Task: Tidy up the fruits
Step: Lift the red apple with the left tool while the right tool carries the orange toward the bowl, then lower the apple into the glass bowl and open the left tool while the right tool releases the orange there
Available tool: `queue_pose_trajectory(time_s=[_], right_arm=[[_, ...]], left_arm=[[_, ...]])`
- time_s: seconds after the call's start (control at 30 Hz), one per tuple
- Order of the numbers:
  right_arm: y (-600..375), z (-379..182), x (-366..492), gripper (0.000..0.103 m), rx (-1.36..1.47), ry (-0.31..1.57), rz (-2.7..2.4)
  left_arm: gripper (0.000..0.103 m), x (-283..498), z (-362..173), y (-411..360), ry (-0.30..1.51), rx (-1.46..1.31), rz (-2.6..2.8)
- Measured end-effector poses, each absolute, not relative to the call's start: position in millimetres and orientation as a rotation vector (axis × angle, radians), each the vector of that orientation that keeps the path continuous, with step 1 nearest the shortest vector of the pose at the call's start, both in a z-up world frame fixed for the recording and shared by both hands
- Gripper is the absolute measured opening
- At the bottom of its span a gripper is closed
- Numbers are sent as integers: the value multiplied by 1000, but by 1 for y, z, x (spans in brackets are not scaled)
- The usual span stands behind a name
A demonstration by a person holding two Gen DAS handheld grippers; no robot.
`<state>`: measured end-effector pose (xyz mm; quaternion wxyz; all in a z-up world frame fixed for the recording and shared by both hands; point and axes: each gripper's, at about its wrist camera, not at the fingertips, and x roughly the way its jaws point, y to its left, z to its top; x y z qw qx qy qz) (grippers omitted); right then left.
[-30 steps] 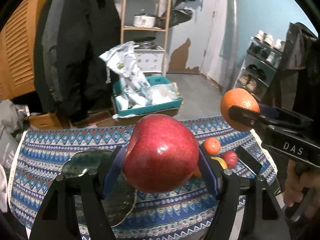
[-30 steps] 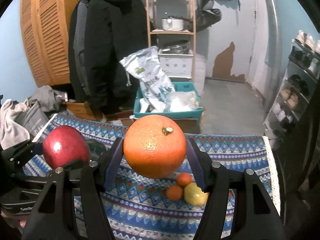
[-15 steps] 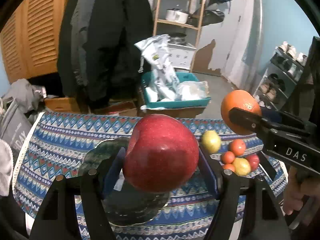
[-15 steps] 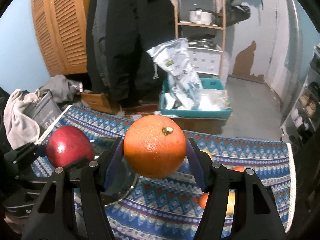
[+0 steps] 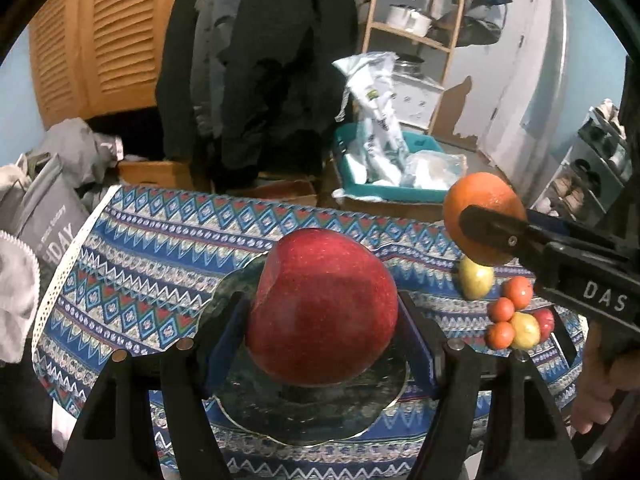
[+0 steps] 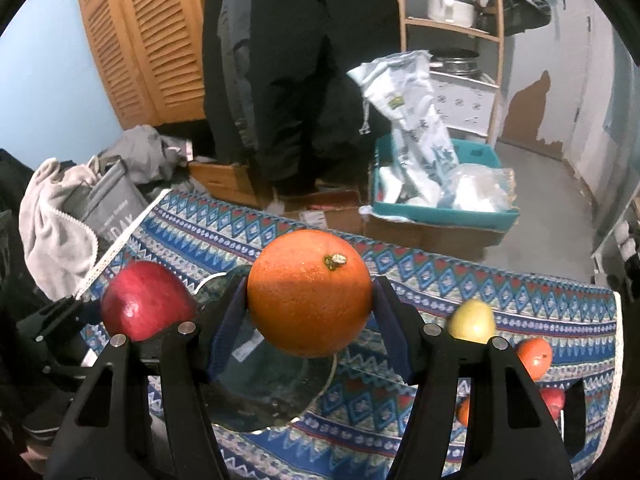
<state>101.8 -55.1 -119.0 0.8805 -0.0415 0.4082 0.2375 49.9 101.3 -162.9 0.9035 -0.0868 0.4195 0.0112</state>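
Left wrist view: the left gripper [image 5: 322, 312] pinches a red apple [image 5: 322, 306] at centre, held over the dark plate [image 5: 320, 412] on the patterned cloth [image 5: 152, 264], probably to set it there. At three o'clock, the right gripper [image 5: 486, 232] clamps an orange [image 5: 480, 200] above loose small fruits [image 5: 516, 316], apart from the plate. In the right wrist view the apple [image 6: 146, 300] sits at nine o'clock, the orange [image 6: 310, 292] centred over the plate's [image 6: 272, 392] edge.
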Motion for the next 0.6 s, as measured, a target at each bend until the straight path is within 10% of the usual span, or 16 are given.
queue_pose_trajectory(time_s=[0.6], right_arm=[[-25, -195, 112, 63, -132, 1023, 524]], left_arm=[[74, 62, -257, 123, 1118, -198, 88]])
